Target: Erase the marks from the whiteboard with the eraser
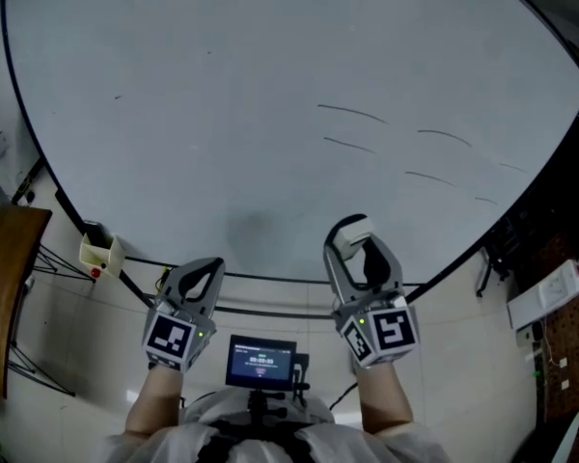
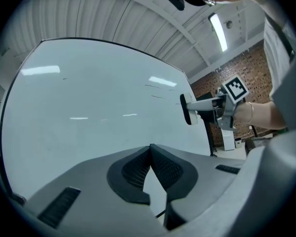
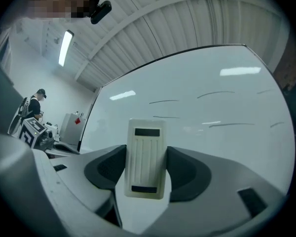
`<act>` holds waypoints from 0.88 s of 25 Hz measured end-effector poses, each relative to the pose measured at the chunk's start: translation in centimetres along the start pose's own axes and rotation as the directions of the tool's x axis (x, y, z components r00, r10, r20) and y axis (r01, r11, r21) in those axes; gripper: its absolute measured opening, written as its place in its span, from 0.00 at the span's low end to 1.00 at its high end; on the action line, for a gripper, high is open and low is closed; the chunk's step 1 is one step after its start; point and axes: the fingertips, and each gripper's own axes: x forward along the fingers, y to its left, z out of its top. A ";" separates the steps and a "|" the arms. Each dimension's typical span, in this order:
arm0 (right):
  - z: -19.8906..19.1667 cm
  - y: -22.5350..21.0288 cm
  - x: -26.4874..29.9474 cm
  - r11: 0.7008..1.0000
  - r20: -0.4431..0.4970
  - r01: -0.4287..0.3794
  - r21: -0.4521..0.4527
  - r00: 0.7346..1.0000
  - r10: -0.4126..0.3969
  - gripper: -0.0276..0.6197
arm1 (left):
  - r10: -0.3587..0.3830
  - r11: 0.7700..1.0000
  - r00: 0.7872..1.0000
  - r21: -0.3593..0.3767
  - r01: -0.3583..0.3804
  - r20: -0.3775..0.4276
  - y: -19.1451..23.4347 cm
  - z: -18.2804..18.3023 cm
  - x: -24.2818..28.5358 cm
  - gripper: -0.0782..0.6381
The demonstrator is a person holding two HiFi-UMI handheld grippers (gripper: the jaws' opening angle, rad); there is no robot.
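Head view: chest screen [image 1: 261, 363] is nearest. Left claw [image 1: 195, 280] is closed and empty. Right claw [image 1: 359, 251] is clamped on the eraser [image 1: 353, 231], low on the whiteboard [image 1: 222, 114], below the marks [image 1: 352, 114]; contact unclear.

Left gripper view: jaws meet, nothing between.

Right gripper view: eraser stands upright between the jaws, pinched on its long sides. It looks light, with a stiff and probably slick plastic shell; a firm mid-length side grip suits it.

No legible text or numbers.
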 end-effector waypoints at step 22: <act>7.9 2.1 13.6 0.929 -0.024 0.152 -0.337 0.985 -0.169 0.43 | -0.115 0.993 0.993 -0.005 0.115 -0.018 2.4 -1.7 2.4 0.12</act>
